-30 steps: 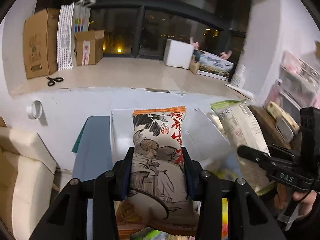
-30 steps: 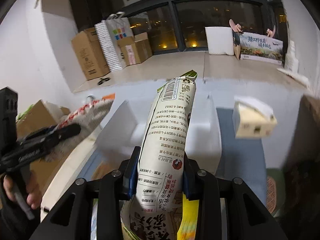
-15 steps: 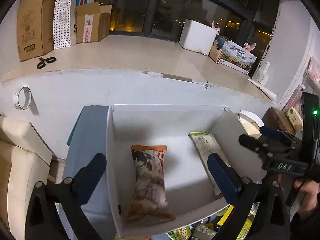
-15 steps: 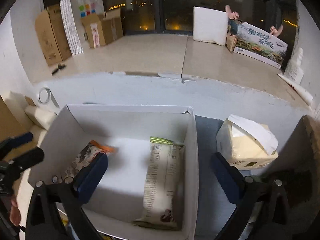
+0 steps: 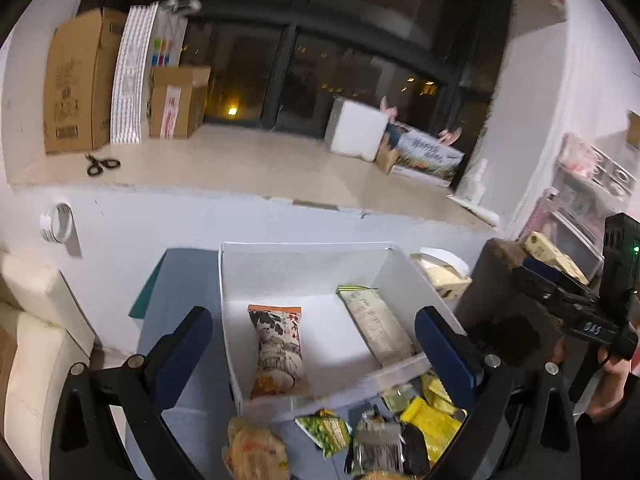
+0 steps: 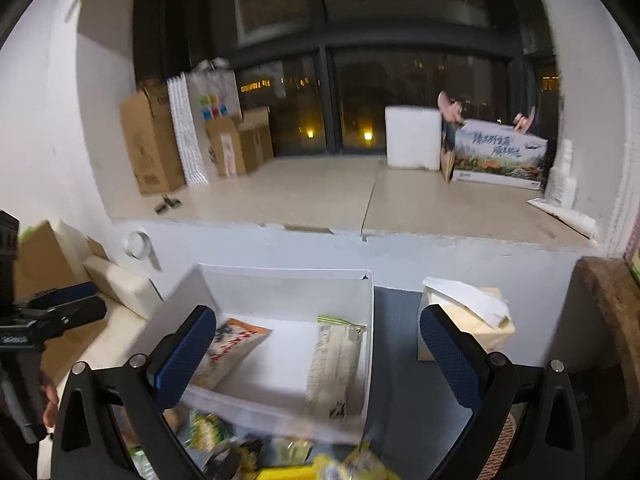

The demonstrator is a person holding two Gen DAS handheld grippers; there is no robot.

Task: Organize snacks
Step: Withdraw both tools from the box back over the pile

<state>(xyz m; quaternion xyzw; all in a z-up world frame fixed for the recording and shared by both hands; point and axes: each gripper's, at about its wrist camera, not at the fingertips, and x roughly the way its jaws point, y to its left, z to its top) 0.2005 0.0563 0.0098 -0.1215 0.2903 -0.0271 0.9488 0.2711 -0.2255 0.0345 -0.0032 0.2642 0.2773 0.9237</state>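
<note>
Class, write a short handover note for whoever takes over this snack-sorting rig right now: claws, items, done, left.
Left claw: open, empty, above the box's near edge.
Right claw: open, empty, likewise.
White box: holds the orange-topped packet on its left side and the pale long packet on its right, both lying flat.
Done: those two packets are boxed.
Left: the loose snack pile in front of the box, green, yellow and dark packets, not yet sorted.

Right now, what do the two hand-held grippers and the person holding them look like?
Both are black plastic. The left hand-held gripper and the right hand-held gripper each have two angular arms with silver bolts, ending in dark blue textured fingers. Seen from the side, the right one has a small green light, white lettering and a pistol-style handle. The person's sleeve is dark.
</note>
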